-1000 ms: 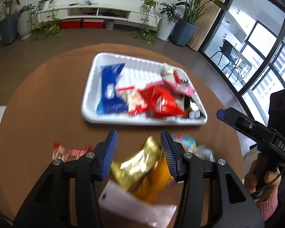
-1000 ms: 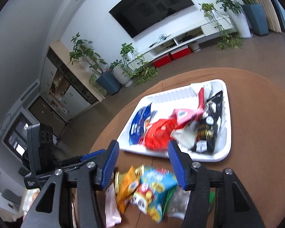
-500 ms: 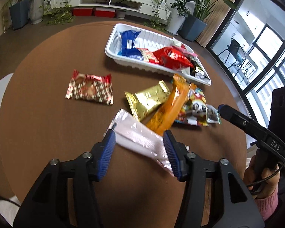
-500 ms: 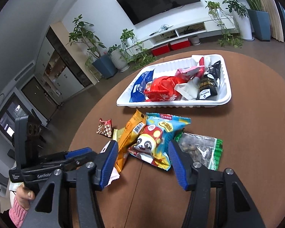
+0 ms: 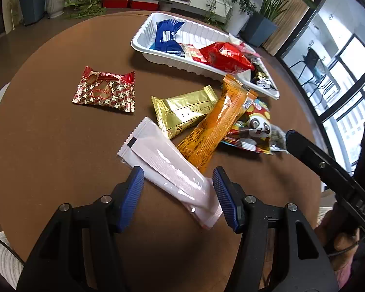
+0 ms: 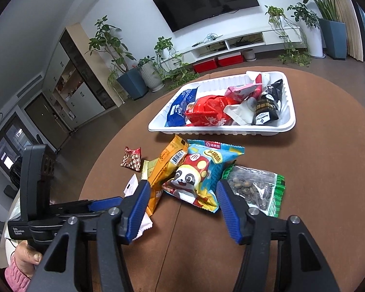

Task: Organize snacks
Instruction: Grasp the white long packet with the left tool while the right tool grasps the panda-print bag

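Left claw [image 5: 177, 194]: jaws spread, and they have just been opening further. A white packet [image 5: 168, 168] lies flat on the round brown table [image 5: 48, 146] between the blue pads; the left pad appears to sit at its edge, the right pad is just beside it, and neither one presses on it. The packet's near end reaches past the right pad.

Right claw [image 6: 182, 202]: jaws spread, nothing pinched. A panda-print packet [image 6: 199, 172] lies on the table just ahead of the gap between the pads, with its near corner between them. A green-edged bag of nuts or seeds [image 6: 255, 187] lies beside the right pad, partly under the panda-print packet.

Other loose snacks on the table: an orange packet [image 5: 214, 124] overlapping a gold packet [image 5: 185, 112], both just beyond the white packet; a red heart-print packet [image 5: 104, 90] lies apart on the left.

White tray [image 6: 287, 121]: it stands beyond the loose pile and holds a blue packet [image 6: 180, 104], a red packet [image 6: 206, 114], a black packet [image 6: 267, 107] and several pink and white ones.

A hand [image 6: 26, 258] in a pink sleeve grips the left claw's handle.
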Motion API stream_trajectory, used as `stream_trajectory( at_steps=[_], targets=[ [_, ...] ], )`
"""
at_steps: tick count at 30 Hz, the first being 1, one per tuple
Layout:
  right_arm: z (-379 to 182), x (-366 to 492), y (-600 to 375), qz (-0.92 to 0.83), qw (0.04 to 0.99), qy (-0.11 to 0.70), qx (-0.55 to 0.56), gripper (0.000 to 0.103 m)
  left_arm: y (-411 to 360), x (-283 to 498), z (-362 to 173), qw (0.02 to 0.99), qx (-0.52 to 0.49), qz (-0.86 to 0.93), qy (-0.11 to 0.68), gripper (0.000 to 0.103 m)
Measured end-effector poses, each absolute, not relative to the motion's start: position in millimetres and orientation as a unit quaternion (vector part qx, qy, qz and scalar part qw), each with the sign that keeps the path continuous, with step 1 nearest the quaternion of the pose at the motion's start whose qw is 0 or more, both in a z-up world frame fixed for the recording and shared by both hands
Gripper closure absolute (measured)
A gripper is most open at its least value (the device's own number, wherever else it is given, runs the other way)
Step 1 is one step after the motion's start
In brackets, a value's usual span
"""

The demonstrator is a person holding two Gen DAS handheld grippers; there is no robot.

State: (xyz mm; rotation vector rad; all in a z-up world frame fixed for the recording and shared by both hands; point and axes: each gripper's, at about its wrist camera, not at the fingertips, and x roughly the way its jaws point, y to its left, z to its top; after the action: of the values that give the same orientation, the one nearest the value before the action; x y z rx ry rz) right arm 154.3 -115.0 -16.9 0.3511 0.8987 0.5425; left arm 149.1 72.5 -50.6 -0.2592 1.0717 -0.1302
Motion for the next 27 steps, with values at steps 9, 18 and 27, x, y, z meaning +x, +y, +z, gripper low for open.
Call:
stream_trajectory(
  at_steps=[9,18,27],
  targets=[
    [-16,154,-110,0.256,0.852,0.430,0.152,0.040,83,150,-55,0.851,-0.094,-0.038,0.515,0.046],
    [-20,158,-104,0.248,0.854,0.435,0.142,0.040,80,148,-57,0.856,-0.068,-0.049,0.509,0.046],
    [-34,180,-87,0.228,0.848,0.463,0.119,0.040,76,149,-60,0.862,-0.051,-0.056,0.502,0.046]
  ],
)
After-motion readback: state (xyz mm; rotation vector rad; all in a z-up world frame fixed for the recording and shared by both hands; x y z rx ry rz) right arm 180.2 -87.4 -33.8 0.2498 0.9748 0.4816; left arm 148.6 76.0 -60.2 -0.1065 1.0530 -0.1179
